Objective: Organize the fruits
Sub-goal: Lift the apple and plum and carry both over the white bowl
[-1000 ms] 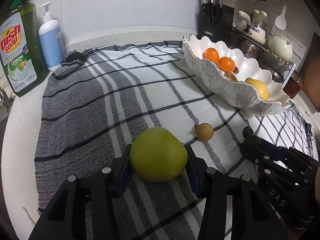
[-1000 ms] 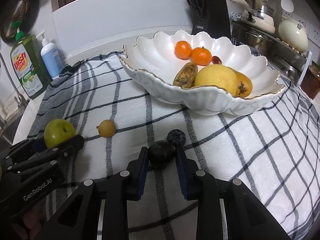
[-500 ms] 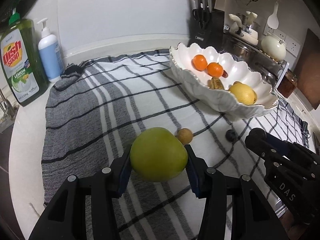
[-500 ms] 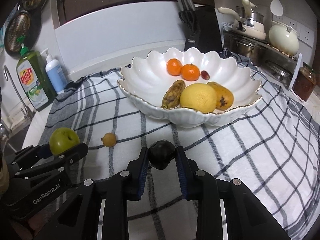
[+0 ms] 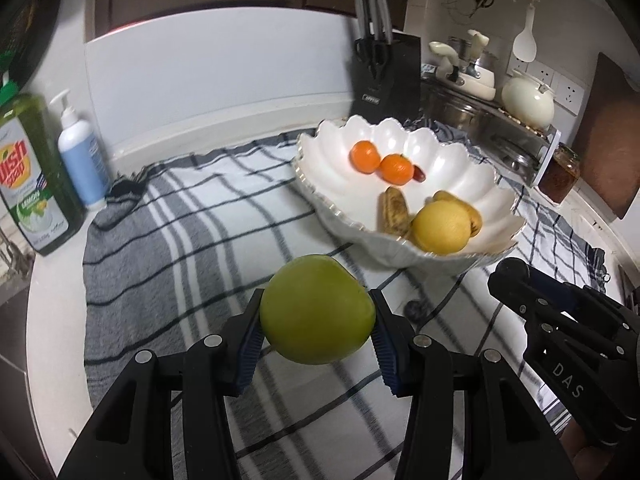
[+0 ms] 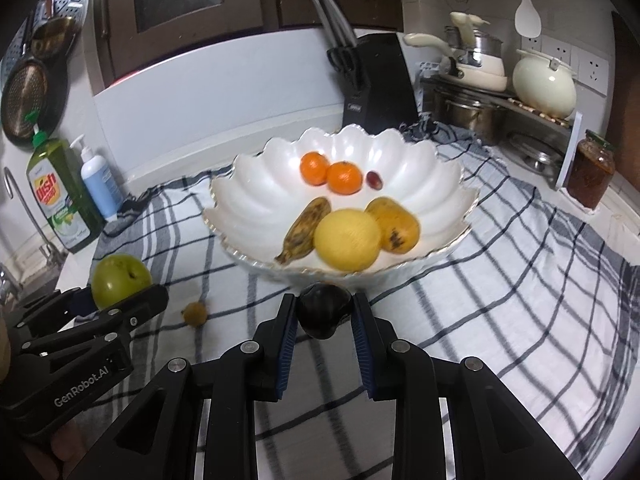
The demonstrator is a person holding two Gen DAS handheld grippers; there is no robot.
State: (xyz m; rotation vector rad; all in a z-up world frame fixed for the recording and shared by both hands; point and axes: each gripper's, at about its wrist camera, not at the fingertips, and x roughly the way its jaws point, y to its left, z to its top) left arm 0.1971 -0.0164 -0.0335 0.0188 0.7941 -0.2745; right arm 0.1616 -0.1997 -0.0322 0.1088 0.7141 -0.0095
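Bowl (image 6: 256, 208) half-filled — your left gripper (image 5: 318, 334) clamps the apple (image 5: 316, 314), right gripper (image 6: 323, 320) the plum (image 6: 323, 314) — two small fruits left.

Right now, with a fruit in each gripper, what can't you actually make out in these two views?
- Small tan fruit on the cloth: absent from the left wrist view, probably behind the green apple.
- Small dark fruit: half hidden by a left finger; missing from the right view.
- Dark fruit in the right gripper: kind unclear, blurred.
- Dish soap bottle: cut by the left view's edge.
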